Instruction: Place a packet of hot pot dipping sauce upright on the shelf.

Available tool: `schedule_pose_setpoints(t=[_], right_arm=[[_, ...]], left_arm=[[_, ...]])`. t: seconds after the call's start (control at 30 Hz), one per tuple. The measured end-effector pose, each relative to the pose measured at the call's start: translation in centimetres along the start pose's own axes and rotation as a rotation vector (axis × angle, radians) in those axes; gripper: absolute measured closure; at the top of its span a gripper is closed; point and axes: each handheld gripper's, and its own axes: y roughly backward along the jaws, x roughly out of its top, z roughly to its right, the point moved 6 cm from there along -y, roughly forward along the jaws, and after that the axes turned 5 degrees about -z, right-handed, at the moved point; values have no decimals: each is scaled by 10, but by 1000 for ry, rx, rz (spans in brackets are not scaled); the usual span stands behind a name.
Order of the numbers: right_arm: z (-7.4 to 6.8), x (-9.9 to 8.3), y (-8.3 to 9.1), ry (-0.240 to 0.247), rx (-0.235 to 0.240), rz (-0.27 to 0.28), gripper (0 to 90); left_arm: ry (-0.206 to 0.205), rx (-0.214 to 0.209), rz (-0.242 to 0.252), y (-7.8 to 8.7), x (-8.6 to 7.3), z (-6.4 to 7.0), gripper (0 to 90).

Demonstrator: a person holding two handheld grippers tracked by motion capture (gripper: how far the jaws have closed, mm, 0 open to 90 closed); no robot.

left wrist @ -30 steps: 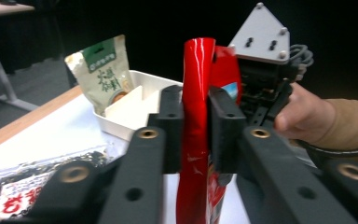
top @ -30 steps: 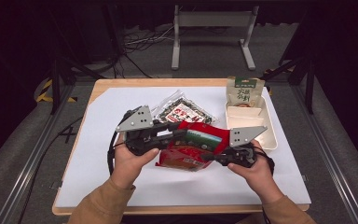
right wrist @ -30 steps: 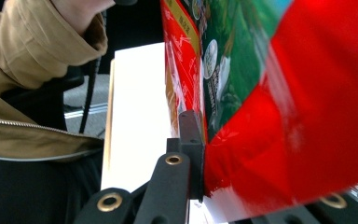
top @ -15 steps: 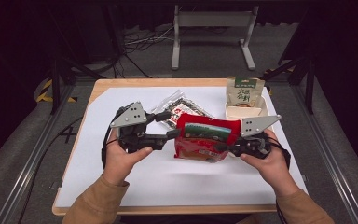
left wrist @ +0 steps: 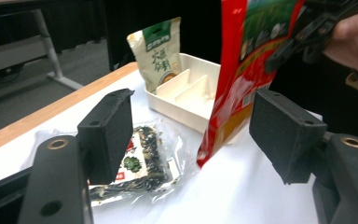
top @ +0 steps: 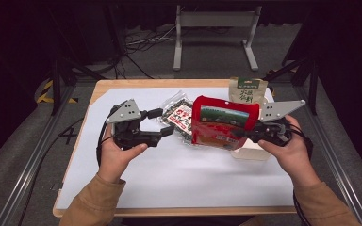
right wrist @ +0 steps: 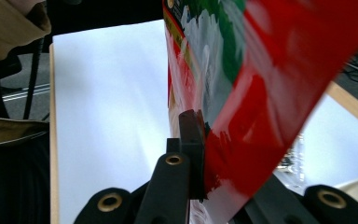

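A red snack bag (top: pixel 221 121) hangs upright above the table, with my right gripper (top: pixel 243 133) shut on its right edge. In the right gripper view the jaws pinch the red bag (right wrist: pixel 270 70) at my right gripper (right wrist: pixel 199 158). My left gripper (top: pixel 162 124) is open a short way left of the bag and holds nothing. In the left gripper view my left gripper (left wrist: pixel 196 140) has its pads wide apart, and the red bag (left wrist: pixel 242 70) hangs beyond them. A clear packet of dark seaweed (top: pixel 181 116) lies flat on the white sheet, also visible as the seaweed packet (left wrist: pixel 140 163).
A white divided tray (top: pixel 258 153) sits at the right, partly behind the bag, also seen as the tray (left wrist: pixel 191 88). A beige pouch with a green top (top: pixel 248 90) stands at its far end, the pouch (left wrist: pixel 158 51). White sheet (top: pixel 179 174) covers the wooden table.
My left gripper has let go of the red bag, opened and drawn back to the left. My right gripper has raised the bag upright and carried it to the right.
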Motion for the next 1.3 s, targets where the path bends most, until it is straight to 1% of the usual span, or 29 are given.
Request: schedule_pose_setpoints(t=[0.03, 0.07, 0.1, 0.17, 0.23, 0.33, 0.43, 0.53, 0.63, 0.67, 0.8, 0.9, 1.07, 1.3], right_arm=[[0, 0, 0, 0, 0, 0, 887], [3, 1, 3, 1, -9, 0, 887], [7, 3, 7, -2, -21, -1, 887], [9, 3, 8, -3, -24, -2, 886], [14, 5, 11, -7, -36, -1, 886], [21, 7, 16, -14, -49, 1, 887], [29, 9, 20, -22, -63, 1, 887], [35, 11, 21, -23, -74, -2, 887], [44, 13, 22, -24, -90, -11, 887], [44, 13, 22, -24, -90, -11, 887], [55, 15, 26, -30, -108, -17, 886], [63, 16, 28, -36, -117, -17, 886], [77, 15, 33, -49, -135, -12, 886], [96, 11, 38, -45, -154, -6, 886]], left_arm=[[0, 0, 0, 0, 0, 0, 301], [3, 6, -6, 0, -1, -2, 301], [14, 12, -7, 1, -2, -4, 295], [15, 18, -10, 1, -2, -5, 295], [14, 29, -15, 2, -3, -8, 295], [30, 35, -18, 2, -5, -11, 294], [34, 47, -13, 3, -6, -15, 280], [33, 62, -18, 3, -8, -18, 272], [42, 70, -17, 2, -10, -20, 266], [42, 80, -22, 2, -11, -22, 266], [52, 91, -34, 3, -14, -26, 265], [55, 114, -38, 3, -17, -31, 265], [66, 118, -37, 3, -20, -34, 264], [77, 114, -44, 2, -22, -36, 261]])
